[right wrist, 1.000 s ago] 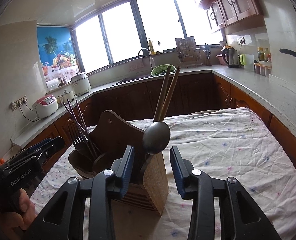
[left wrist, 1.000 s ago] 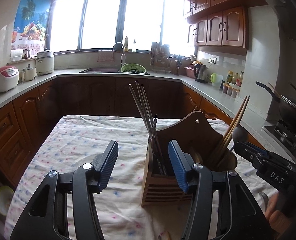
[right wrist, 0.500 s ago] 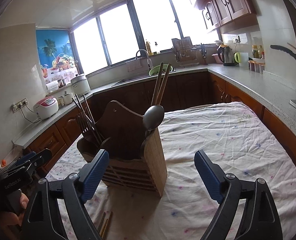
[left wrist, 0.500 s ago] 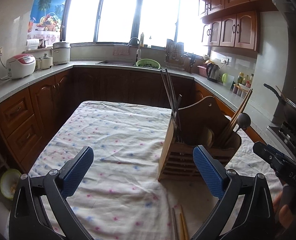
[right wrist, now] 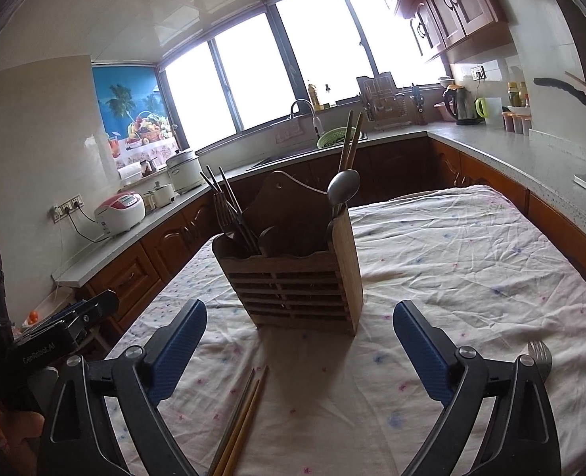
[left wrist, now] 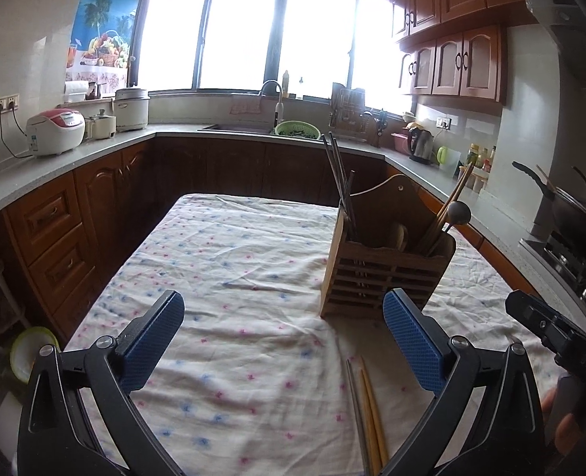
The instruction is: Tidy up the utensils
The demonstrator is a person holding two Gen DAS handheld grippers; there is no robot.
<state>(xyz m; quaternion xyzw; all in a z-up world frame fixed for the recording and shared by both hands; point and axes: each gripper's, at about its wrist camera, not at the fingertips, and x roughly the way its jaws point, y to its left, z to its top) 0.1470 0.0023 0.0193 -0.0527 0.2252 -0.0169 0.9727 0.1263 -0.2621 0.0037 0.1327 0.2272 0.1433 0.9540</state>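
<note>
We see the wooden utensil caddy (left wrist: 388, 265) standing upright on the tabletop (left wrist: 229, 261), which wears a floral cloth; it sits toward the right edge in the left wrist view, roughly mid-tabletop in the right wrist view. Its left compartment holds dark metal chopsticks (left wrist: 338, 174) and a fork, tines up; its right compartment holds wooden chopsticks (right wrist: 350, 139) and a metal spoon (right wrist: 343, 187), bowl up.

Left claw (left wrist: 285, 341): jaws have just been opening, now spread wide w/ nothing between them, only cloth. Right claw (right wrist: 299, 347): same, jaws just opened wide, empty; the caddy stands beyond the tips, apart from the pads.

Near the tabletop's front edge a loose pair of wooden chopsticks (left wrist: 372, 416) lies flat beside a grey metal one, just short of the caddy's base. A second fork (right wrist: 540, 357) lies on the cloth by the right claw's right finger, partly hidden behind it.

Each view catches the other claw's body at the frame edge.
</note>
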